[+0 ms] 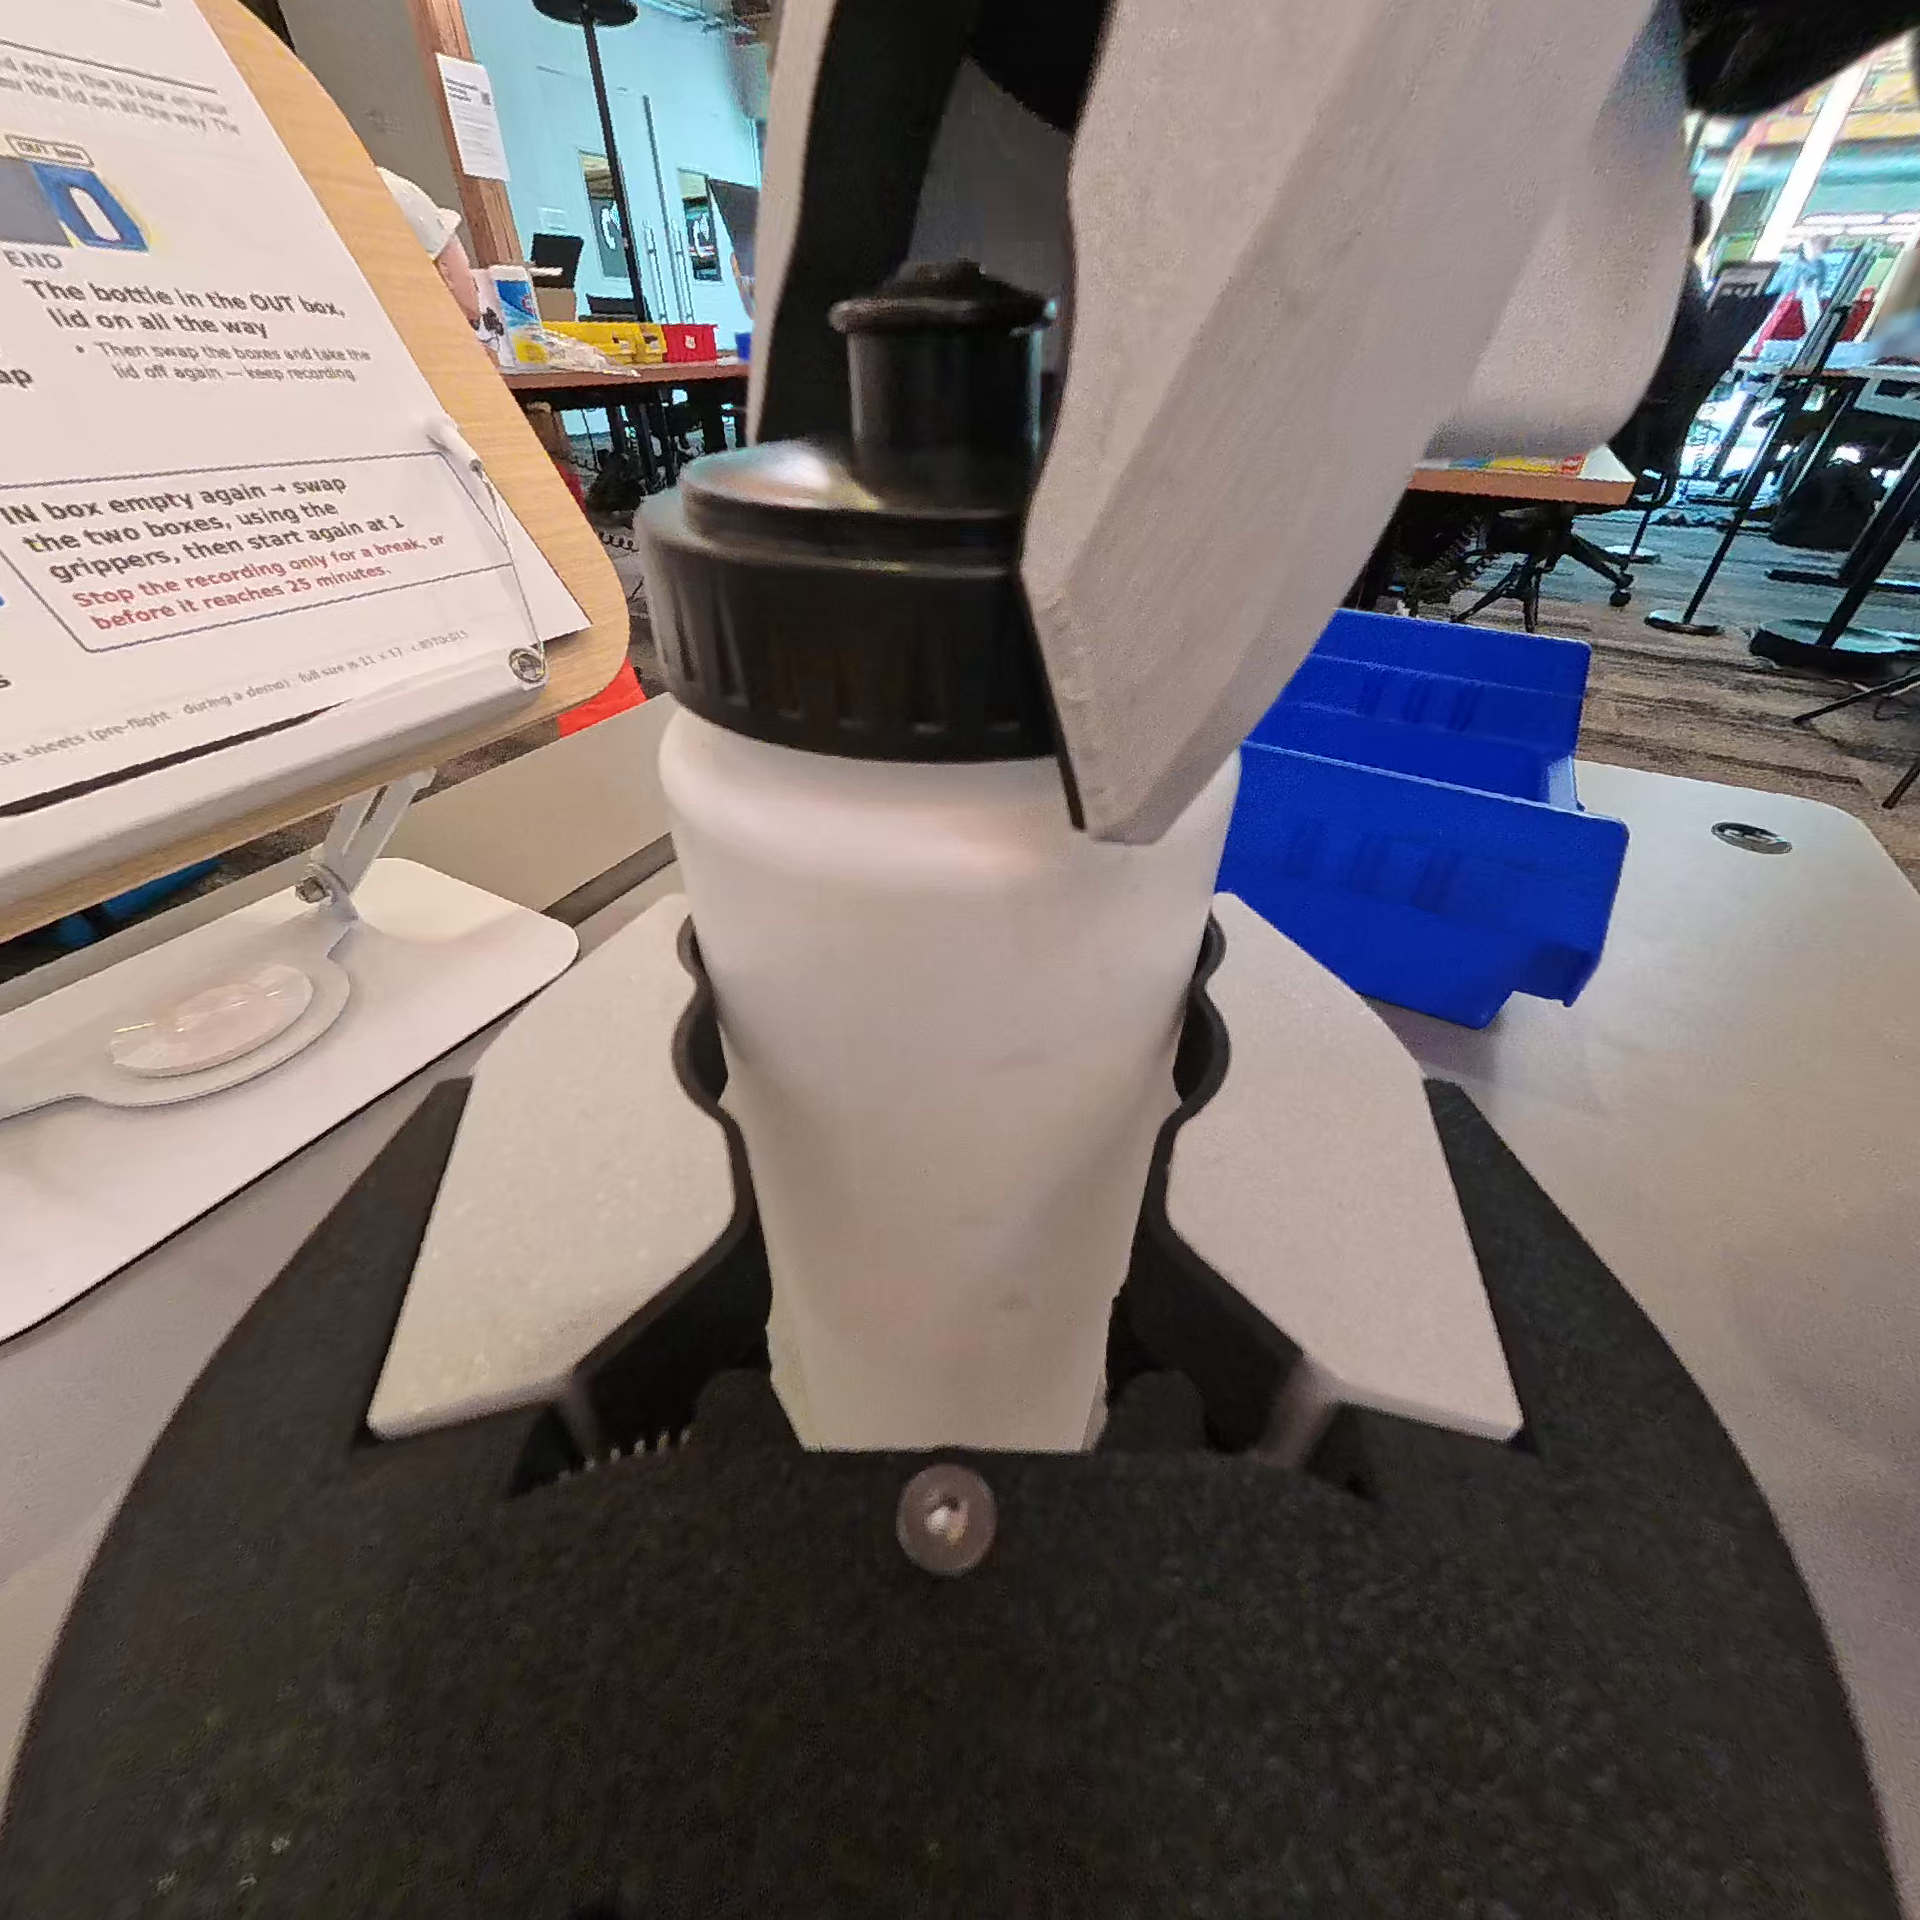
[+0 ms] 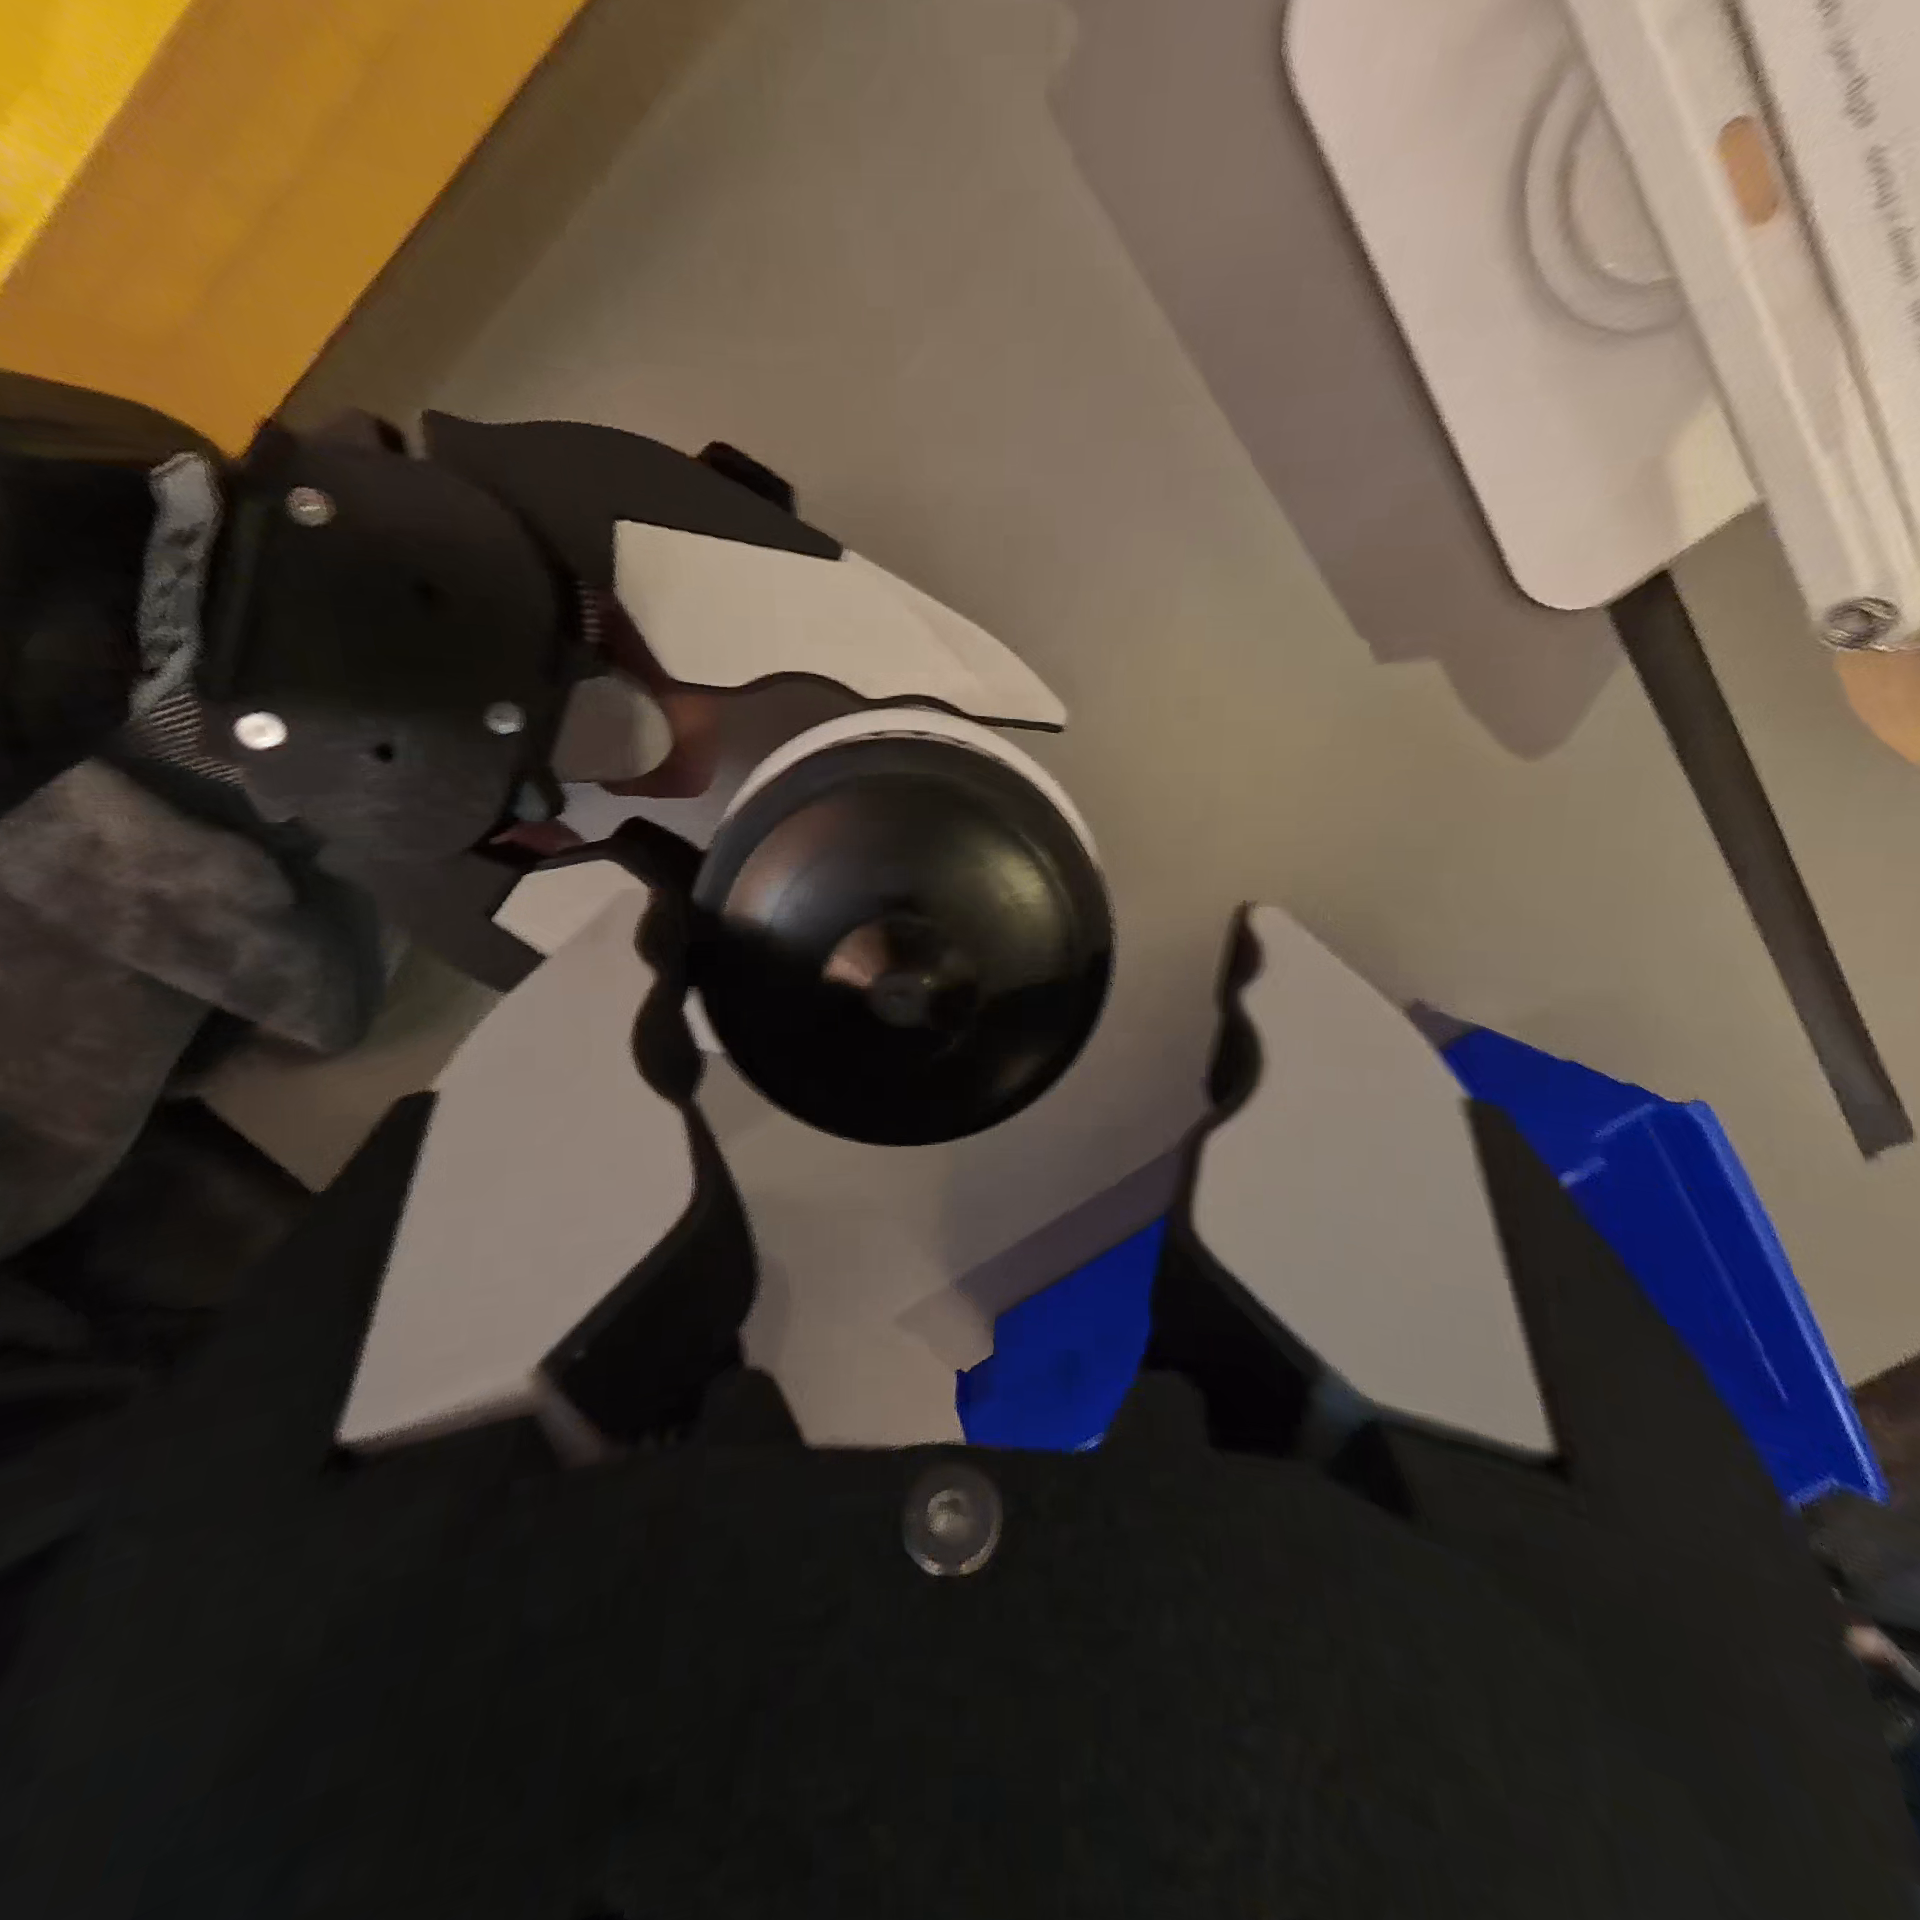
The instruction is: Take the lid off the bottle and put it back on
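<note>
On the desk (image 1: 1714, 1039) the white bottle (image 1: 935, 1039) stands upright, clamped round its body by the left claw (image 1: 945, 1091). Directly above, the right claw (image 2: 951, 1049) gapes wide and empty, straddling the black lid (image 2: 914, 956) along the bottle's axis.

We see a grey tabletop (image 1: 1714, 1039) | a white stand (image 1: 343, 935) holding a wooden board (image 1: 416, 343) with a printed sheet (image 1: 208, 416) | behind, we see wooden tables (image 1: 623, 374), a black pole (image 1: 613, 156), pale blue walls (image 1: 540, 104), carpeted floor (image 1: 1714, 707) | bright light at far right.
</note>
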`<action>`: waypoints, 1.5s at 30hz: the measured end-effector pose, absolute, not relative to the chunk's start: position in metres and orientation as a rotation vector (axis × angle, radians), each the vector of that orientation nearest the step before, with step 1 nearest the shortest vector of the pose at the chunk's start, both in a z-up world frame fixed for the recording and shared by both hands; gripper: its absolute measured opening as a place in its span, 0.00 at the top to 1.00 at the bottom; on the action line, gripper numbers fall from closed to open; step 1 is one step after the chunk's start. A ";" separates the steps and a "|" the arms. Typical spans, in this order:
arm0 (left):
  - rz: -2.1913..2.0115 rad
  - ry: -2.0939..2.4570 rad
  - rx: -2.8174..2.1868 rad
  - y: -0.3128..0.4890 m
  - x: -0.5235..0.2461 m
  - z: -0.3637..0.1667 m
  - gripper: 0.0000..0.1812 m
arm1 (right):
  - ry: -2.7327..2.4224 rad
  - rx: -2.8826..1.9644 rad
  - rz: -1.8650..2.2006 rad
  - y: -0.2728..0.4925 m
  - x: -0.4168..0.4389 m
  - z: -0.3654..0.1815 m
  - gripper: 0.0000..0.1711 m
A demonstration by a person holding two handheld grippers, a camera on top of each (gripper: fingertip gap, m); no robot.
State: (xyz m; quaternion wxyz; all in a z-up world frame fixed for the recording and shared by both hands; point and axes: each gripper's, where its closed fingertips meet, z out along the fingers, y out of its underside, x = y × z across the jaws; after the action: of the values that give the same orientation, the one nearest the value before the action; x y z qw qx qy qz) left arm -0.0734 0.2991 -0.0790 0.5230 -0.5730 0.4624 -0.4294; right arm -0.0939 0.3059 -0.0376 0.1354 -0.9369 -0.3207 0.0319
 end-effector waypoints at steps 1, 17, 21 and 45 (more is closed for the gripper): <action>-1.030 1.110 -1.371 0.299 -0.073 -0.079 0.53 | -0.981 -2.717 0.156 0.301 -0.100 -0.038 0.54; -1.048 1.132 -1.358 0.297 -0.073 -0.079 0.53 | -2.239 -2.022 -0.164 0.295 -0.124 -0.027 0.61; -1.046 1.130 -1.362 0.297 -0.073 -0.079 0.53 | -1.678 -2.259 0.026 0.310 -0.131 -0.005 0.46; -1.071 1.124 -1.362 0.300 -0.075 -0.079 0.53 | -2.295 -2.064 -0.406 0.301 -0.085 -0.029 0.58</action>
State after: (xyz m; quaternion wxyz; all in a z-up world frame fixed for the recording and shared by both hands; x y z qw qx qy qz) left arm -0.0752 0.2996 -0.0794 0.5126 -0.5662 0.4674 -0.4451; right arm -0.0852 0.3007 -0.0288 0.0142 -0.6628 -0.7372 -0.1305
